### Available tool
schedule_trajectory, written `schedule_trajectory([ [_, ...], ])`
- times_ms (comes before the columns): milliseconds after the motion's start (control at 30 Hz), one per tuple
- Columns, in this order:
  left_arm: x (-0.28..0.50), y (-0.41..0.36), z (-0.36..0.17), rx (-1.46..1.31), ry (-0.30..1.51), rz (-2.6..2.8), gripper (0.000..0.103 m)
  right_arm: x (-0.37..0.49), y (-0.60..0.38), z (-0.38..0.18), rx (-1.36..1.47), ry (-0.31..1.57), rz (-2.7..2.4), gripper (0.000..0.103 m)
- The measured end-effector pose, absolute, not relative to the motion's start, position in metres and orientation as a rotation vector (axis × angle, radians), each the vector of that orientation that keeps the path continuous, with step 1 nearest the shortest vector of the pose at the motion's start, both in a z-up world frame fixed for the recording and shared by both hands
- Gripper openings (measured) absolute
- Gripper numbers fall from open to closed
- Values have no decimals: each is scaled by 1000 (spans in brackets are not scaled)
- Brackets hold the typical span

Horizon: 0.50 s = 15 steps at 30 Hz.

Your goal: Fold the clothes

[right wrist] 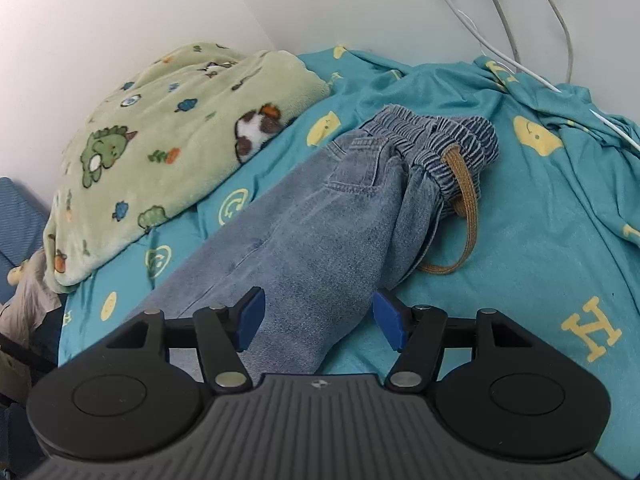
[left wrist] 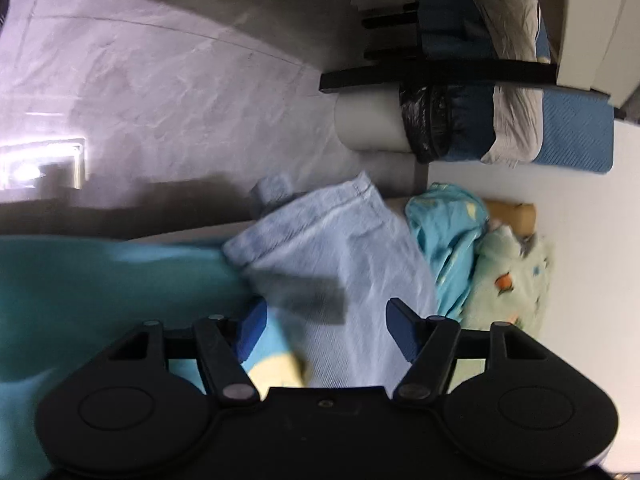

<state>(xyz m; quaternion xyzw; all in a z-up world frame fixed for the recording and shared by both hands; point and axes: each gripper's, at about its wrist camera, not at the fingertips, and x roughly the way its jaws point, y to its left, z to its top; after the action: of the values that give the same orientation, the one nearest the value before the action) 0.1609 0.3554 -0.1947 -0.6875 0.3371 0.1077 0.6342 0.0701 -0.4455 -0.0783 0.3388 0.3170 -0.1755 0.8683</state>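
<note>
Both grippers — left (left wrist: 326, 330), right (right wrist: 318, 322) — are hovering wide open, gripping nothing, over jeans (right wrist: 320, 216) lying on the bed (right wrist: 540, 240).

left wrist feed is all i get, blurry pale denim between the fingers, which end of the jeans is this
Observer: Not sure which end you see. The right wrist view shows the jeans lying across the teal bedsheet, elastic waistband at the far end.
Operator: is the right gripper holding anything
Observer: No. The right gripper is open, a leg of the jeans between its fingers.
Operator: anything loose near the waist
Observer: A tan woven drawstring loops out of the waistband onto the sheet.
Operator: what else is on the bed there
Observer: White cables come down the wall onto the sheet beyond the waistband; your left gripper is open too.
</note>
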Motion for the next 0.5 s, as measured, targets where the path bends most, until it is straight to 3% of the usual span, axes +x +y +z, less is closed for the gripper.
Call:
schedule_trajectory([
  [167,187,364,-211,-1556,746,254,61,80,-439,-84,776,674,-376,63],
  [233,198,367,-217,-1513,765,266,56,86,-435,-86,826,672,-352,63],
  [400,212,365,-219,-1381,804,308,28,100,-411,-87,735,709,-323,63],
  [500,215,352,-183,-1209,753,302,18,102,-407,-88,714,714,-312,63],
])
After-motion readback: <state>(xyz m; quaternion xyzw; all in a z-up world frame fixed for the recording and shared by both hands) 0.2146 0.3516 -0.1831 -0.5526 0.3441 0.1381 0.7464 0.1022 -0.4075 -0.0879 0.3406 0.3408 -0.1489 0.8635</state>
